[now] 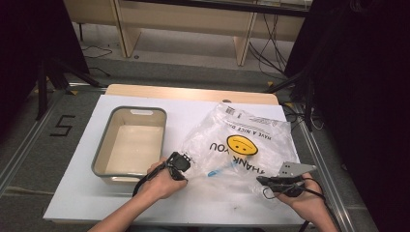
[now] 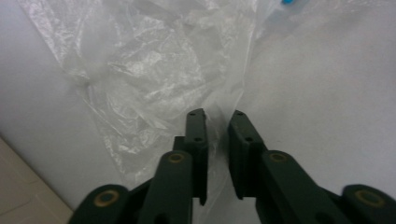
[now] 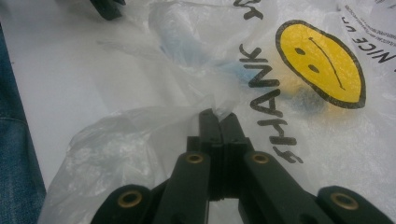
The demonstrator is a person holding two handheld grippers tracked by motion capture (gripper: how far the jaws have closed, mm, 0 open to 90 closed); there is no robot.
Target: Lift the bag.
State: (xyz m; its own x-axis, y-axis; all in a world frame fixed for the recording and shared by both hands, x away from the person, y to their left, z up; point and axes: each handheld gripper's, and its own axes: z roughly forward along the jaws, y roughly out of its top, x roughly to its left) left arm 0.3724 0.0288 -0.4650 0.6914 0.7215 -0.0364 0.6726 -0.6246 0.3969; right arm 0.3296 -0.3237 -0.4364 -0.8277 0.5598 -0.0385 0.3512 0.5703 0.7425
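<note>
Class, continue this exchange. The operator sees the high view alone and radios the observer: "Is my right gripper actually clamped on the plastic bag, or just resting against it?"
Observer: Clamped. In the right gripper view, the right gripper has its jaws shut on a fold of the plastic bag at its edge.
Operator: And the left one?
Observer: The left gripper has its jaws slightly apart, with a strip of film running between them, not pinched.
Operator: What's the blue thing inside?
Observer: The right gripper view shows a pale blue, translucent tube under the film, beside the THANK lettering. I can't tell what it is.
</note>
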